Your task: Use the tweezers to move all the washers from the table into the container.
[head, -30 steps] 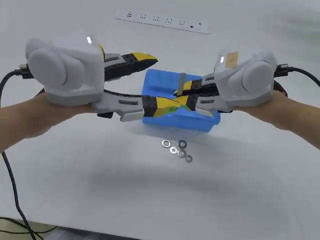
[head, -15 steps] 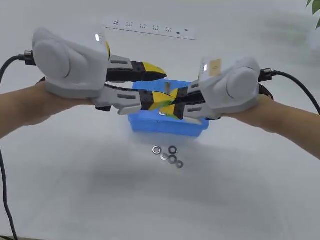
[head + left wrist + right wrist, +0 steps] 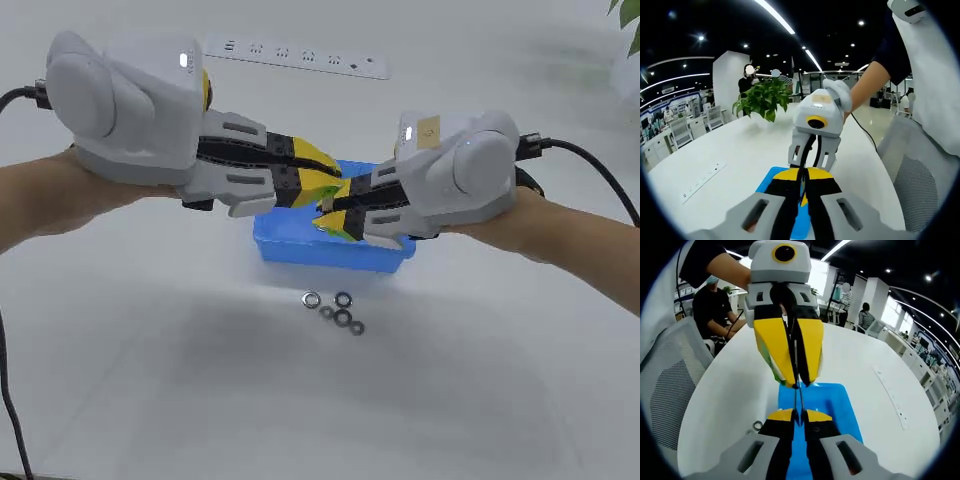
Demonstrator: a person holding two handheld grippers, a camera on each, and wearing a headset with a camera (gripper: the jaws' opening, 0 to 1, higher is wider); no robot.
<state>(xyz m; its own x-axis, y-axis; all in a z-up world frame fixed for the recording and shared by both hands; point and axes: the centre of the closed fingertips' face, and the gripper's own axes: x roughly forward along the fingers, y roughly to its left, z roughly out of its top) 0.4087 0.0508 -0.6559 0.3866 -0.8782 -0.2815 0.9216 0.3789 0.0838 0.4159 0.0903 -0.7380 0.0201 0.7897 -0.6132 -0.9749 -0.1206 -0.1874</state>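
Left gripper [image 3: 322, 183] and right gripper [image 3: 326, 219]: fingers tip to tip above blue container [image 3: 300, 250] | washers [image 3: 336, 312]: clustered on white worktop [image 3: 200, 385], just before container | power strip [image 3: 295, 56]: far edge

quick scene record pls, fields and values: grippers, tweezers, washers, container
left gripper: shut on the tweezers, tip to tip with the right gripper above the container
right gripper: shut on the other end of the tweezers
tweezers: thin metal, spanning between the two grippers' jaw tips
container: blue, open-topped, on the table
washers: five, in a loose cluster on the table just in front of the container
power strip: white, lying at the far side of the table
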